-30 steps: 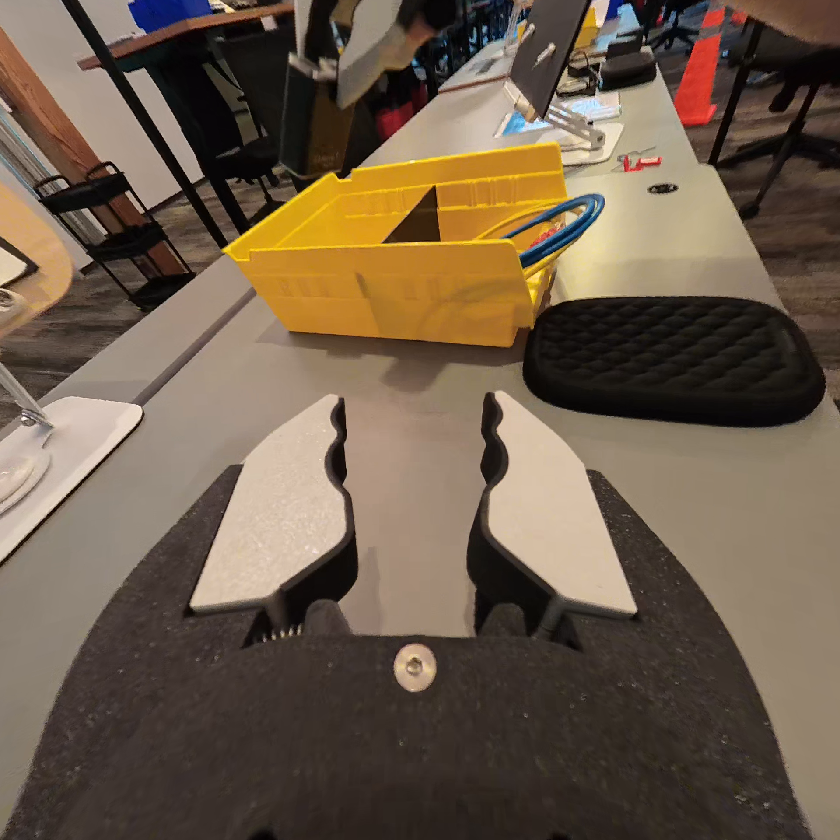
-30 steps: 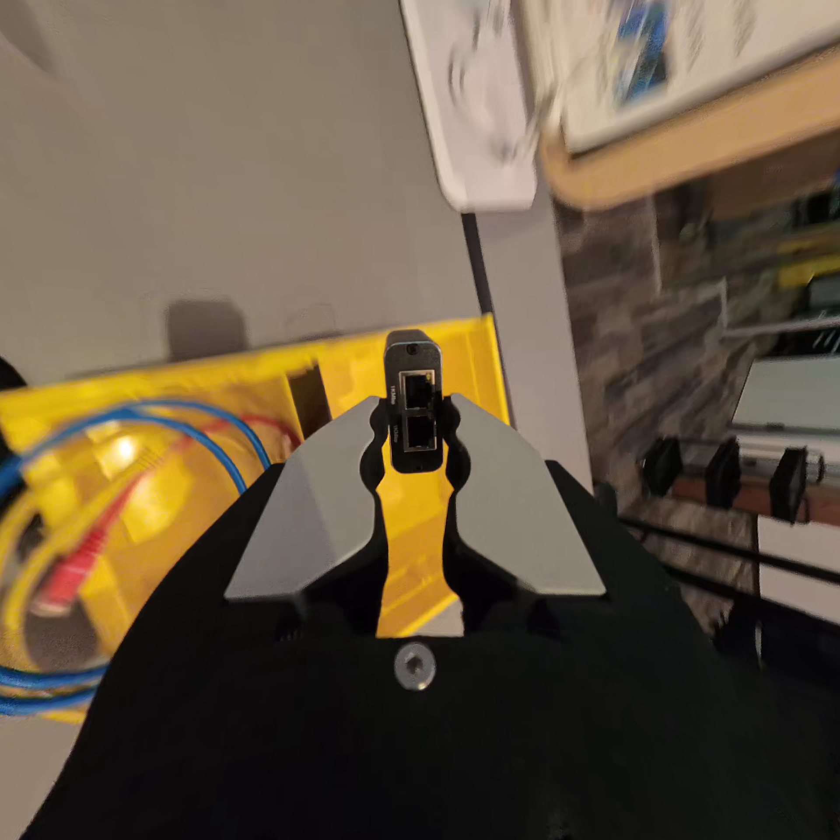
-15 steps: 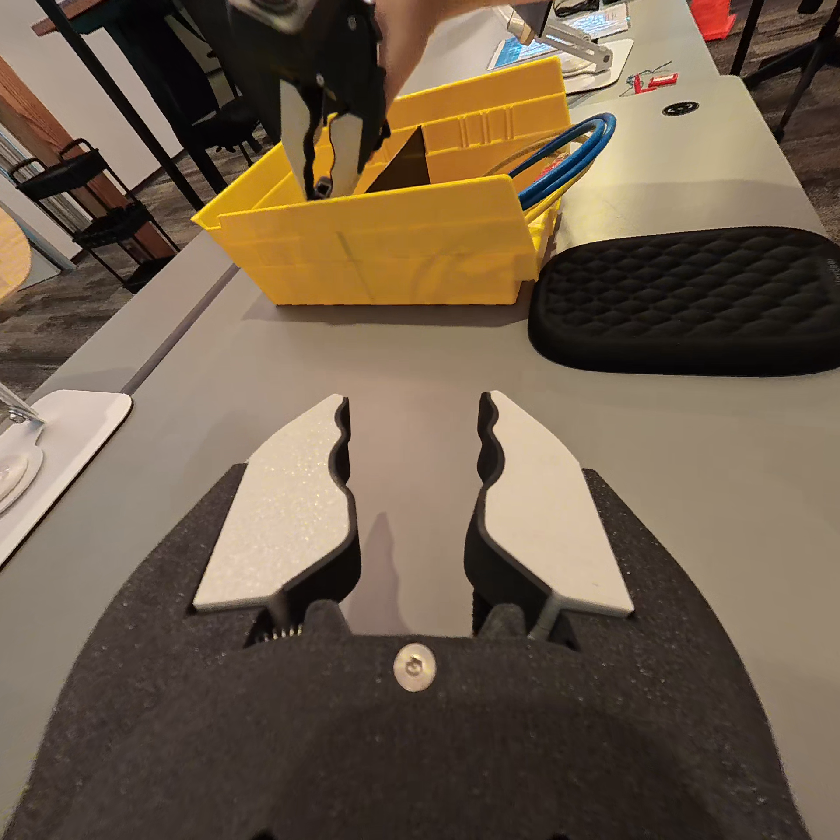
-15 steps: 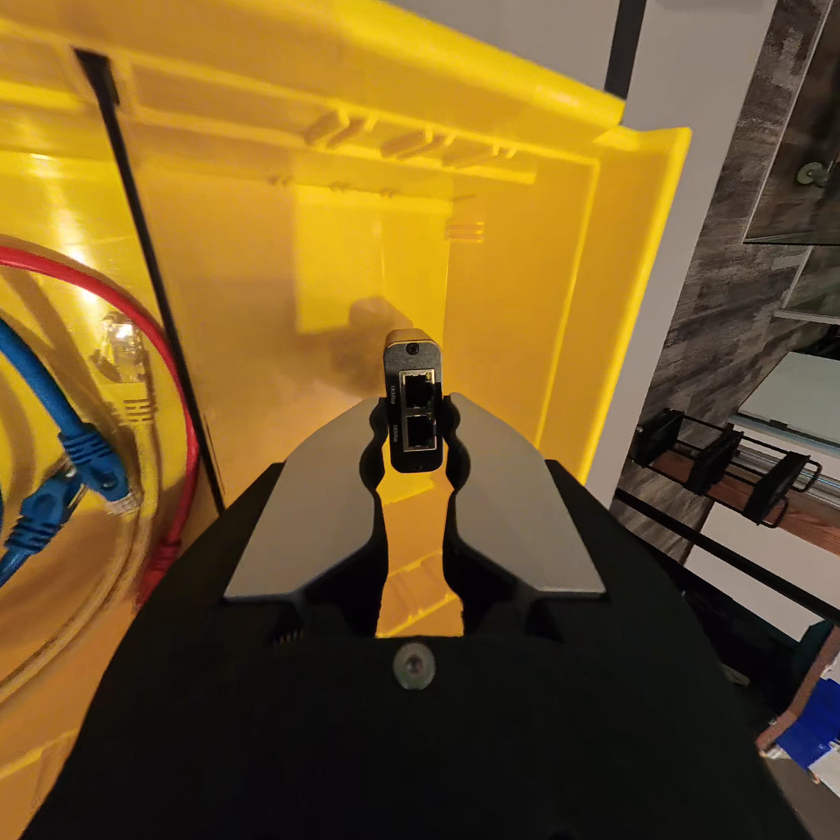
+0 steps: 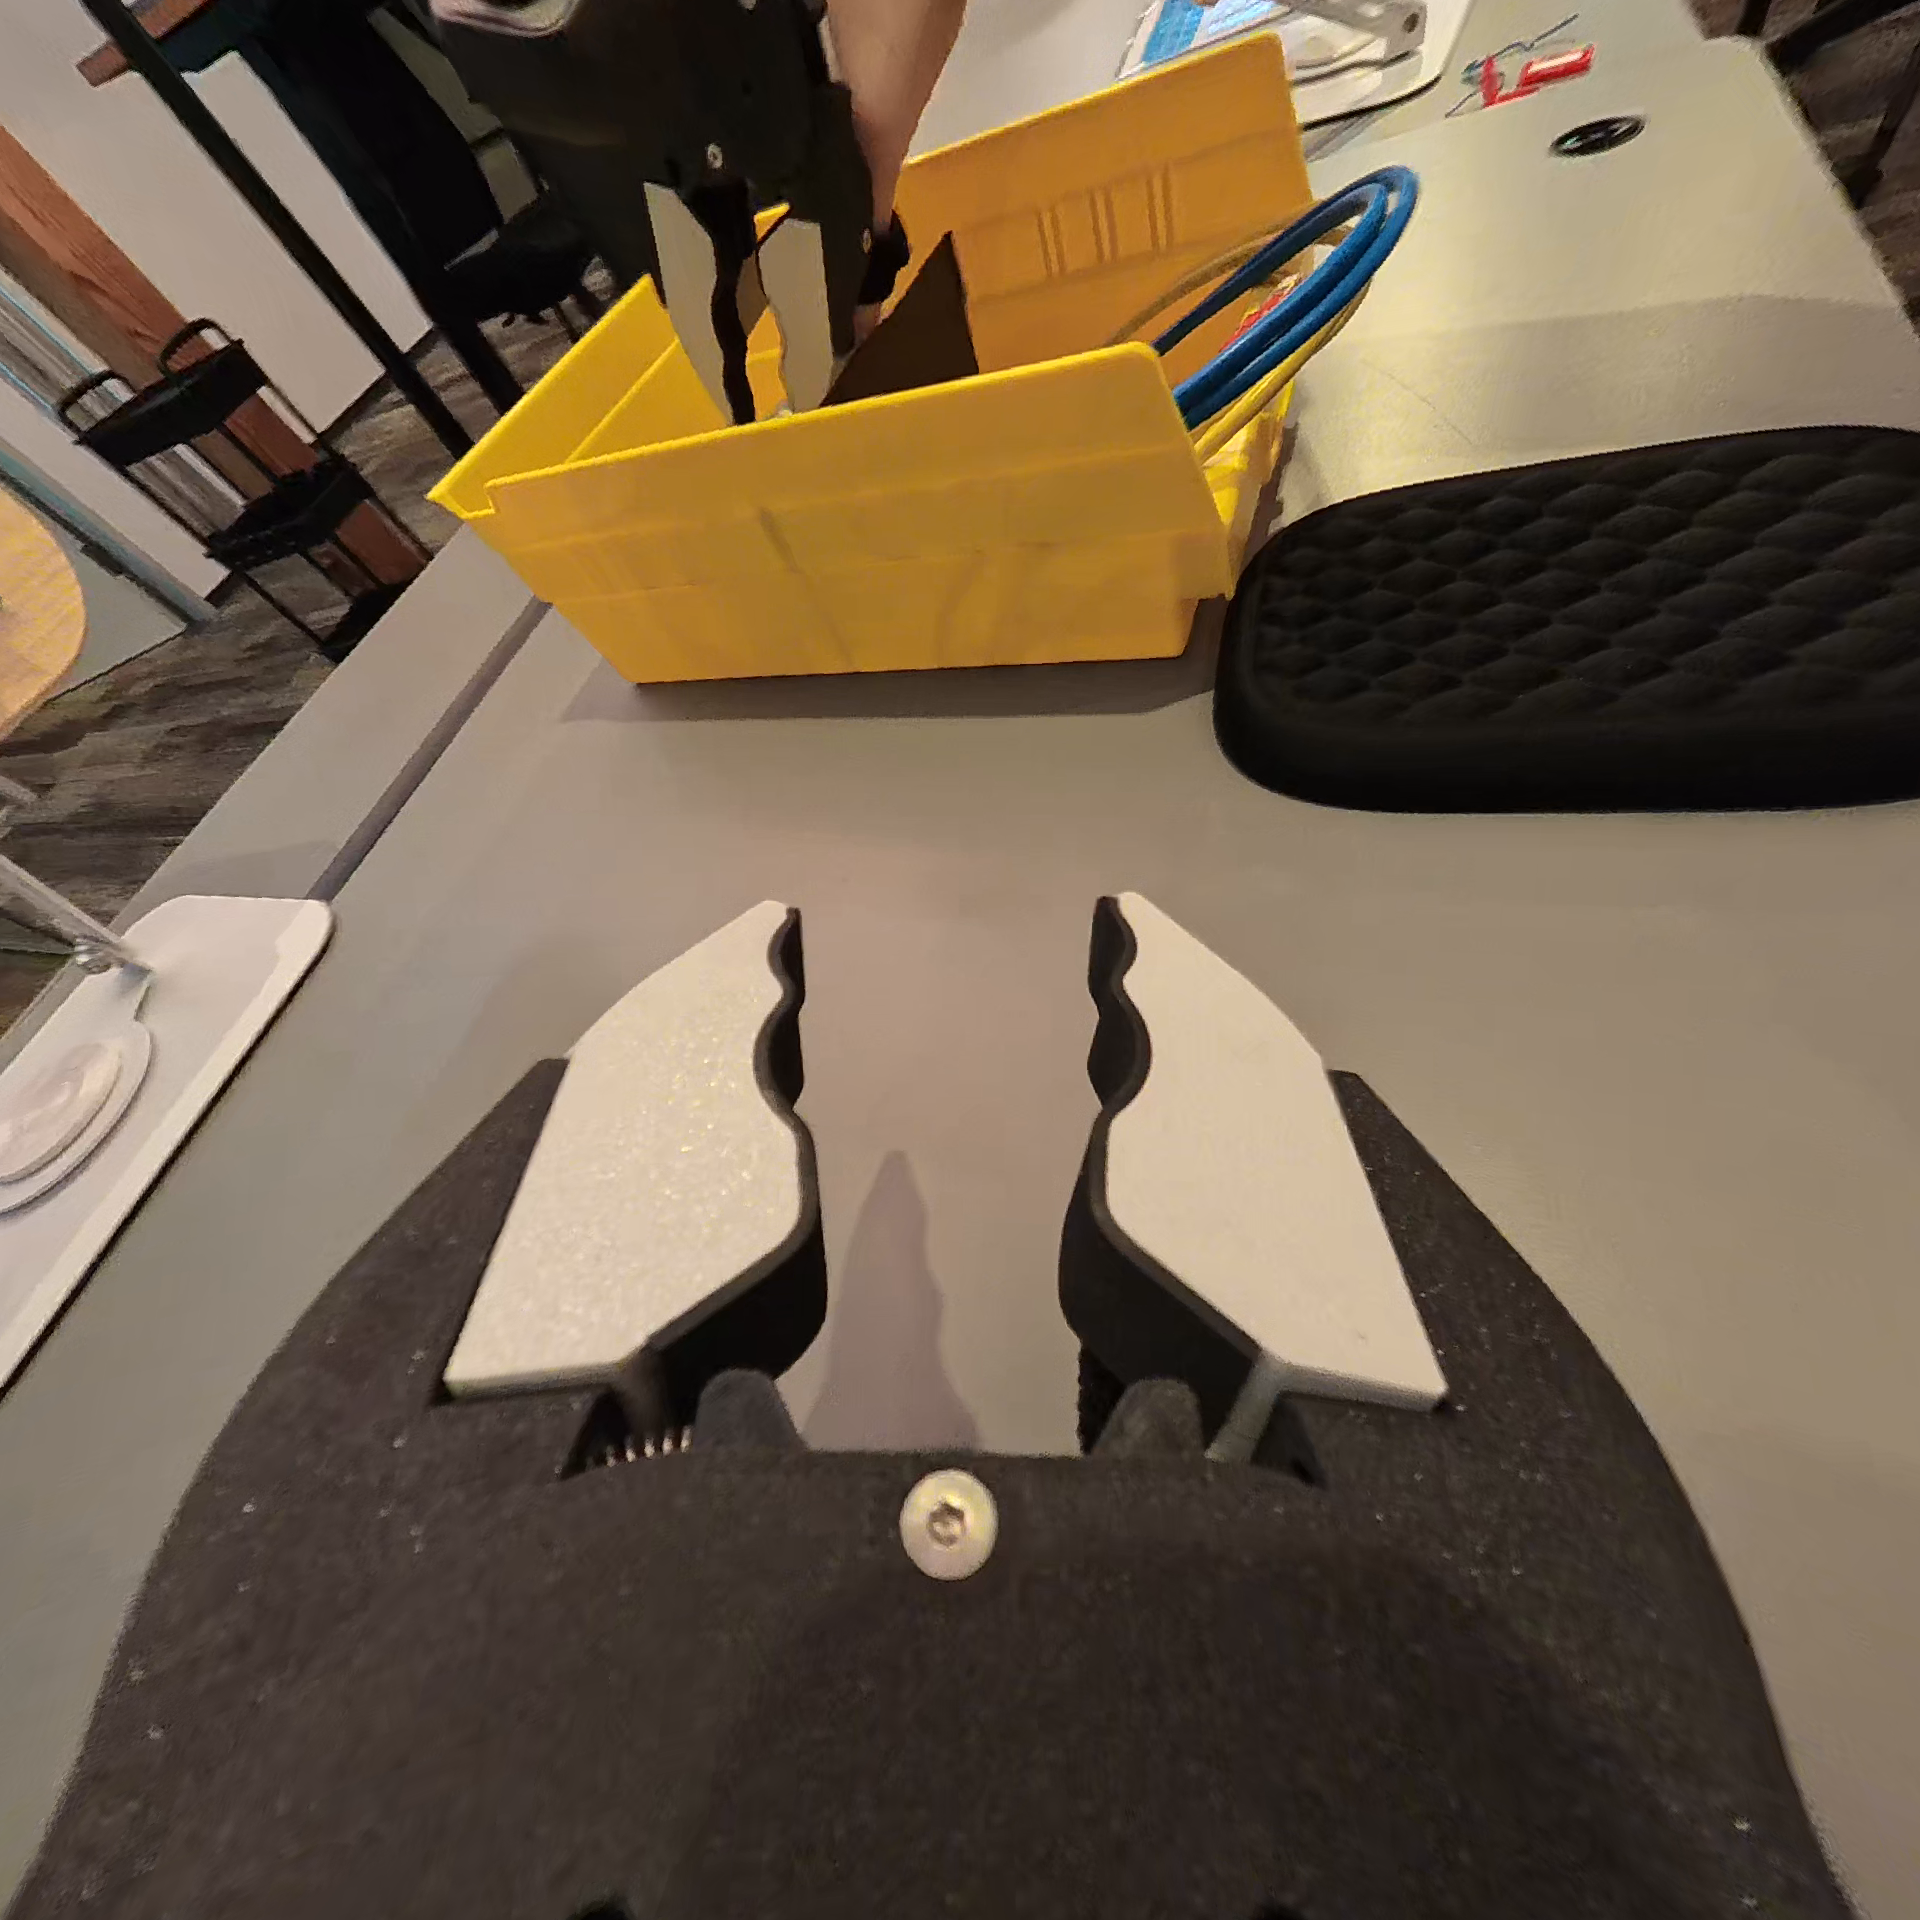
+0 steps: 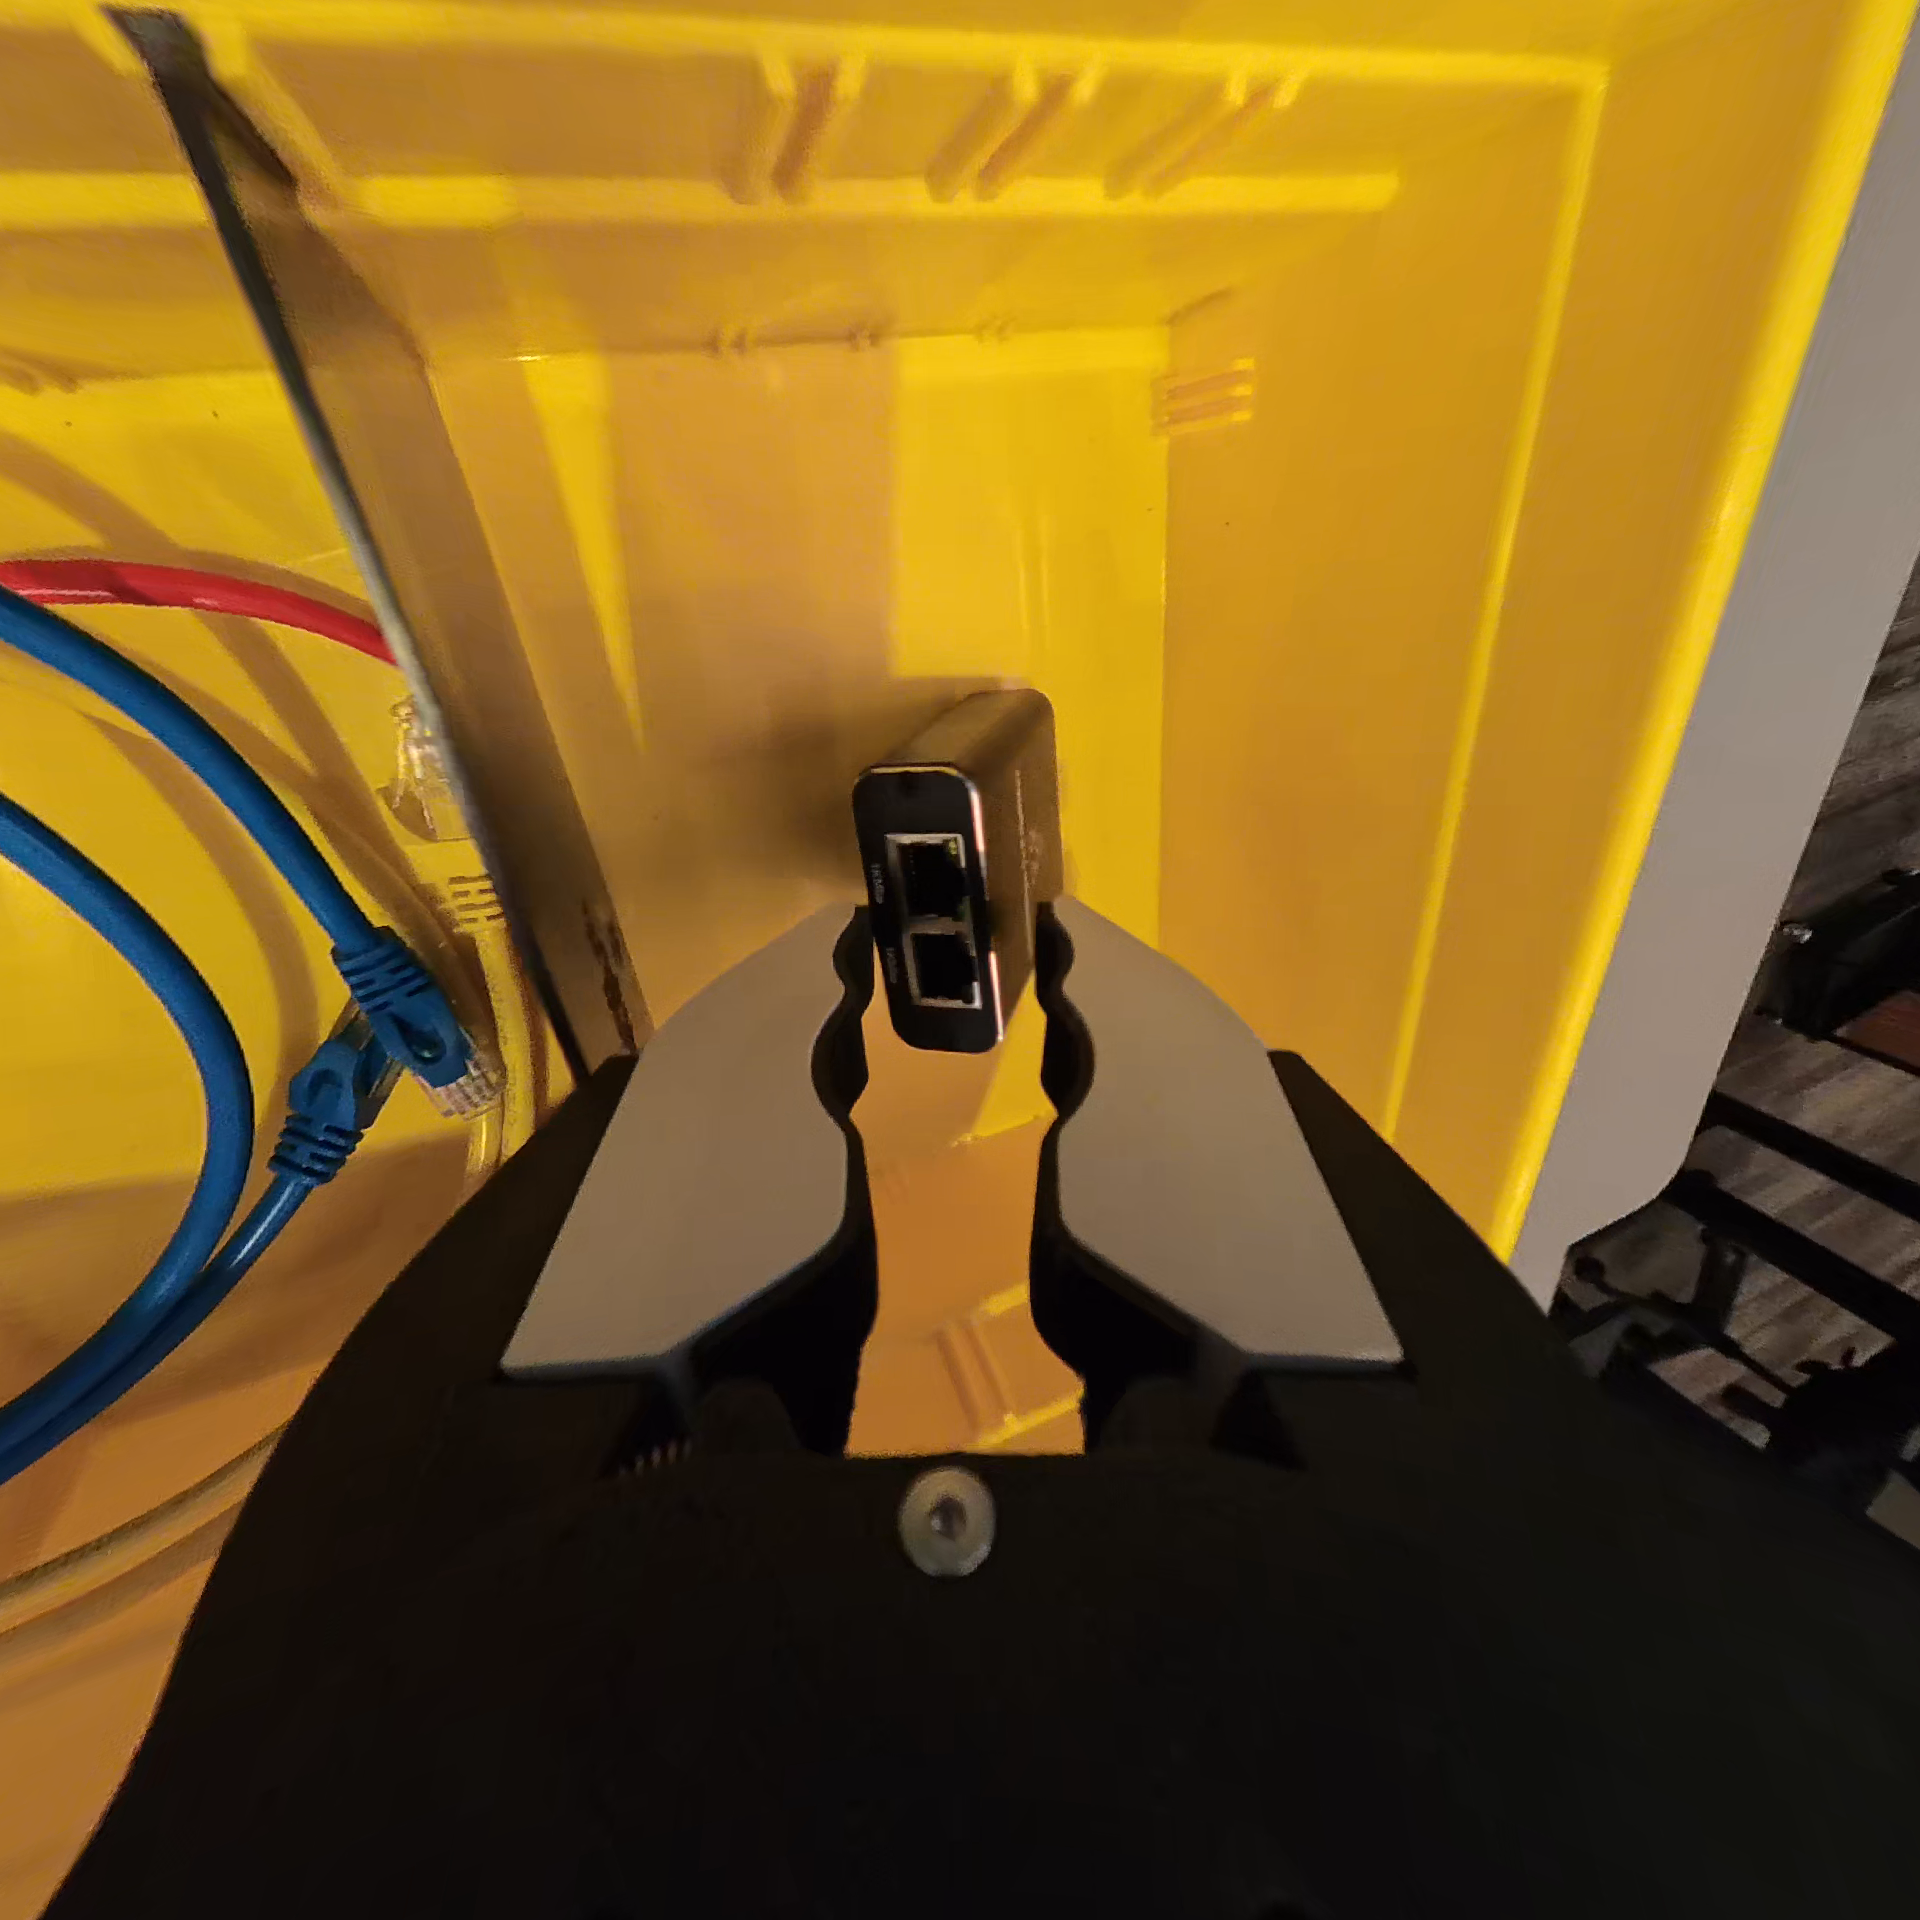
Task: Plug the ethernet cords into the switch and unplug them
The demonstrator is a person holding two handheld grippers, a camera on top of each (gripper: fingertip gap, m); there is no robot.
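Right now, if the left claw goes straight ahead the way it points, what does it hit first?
Bare table runs ahead of the open left claw; the first obstacle is likely the near wall of the yellow bin, though height above the table is unclear.

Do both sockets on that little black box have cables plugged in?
No, both empty: the switch shows two open sockets; the blue cable plugs lie loose behind the divider.

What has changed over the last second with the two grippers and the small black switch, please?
The right gripper carried the switch down into the yellow bin and opened; gaps show beside it and it tilts, apparently let go. The left gripper stays open over the table; the cords remain in the bin.
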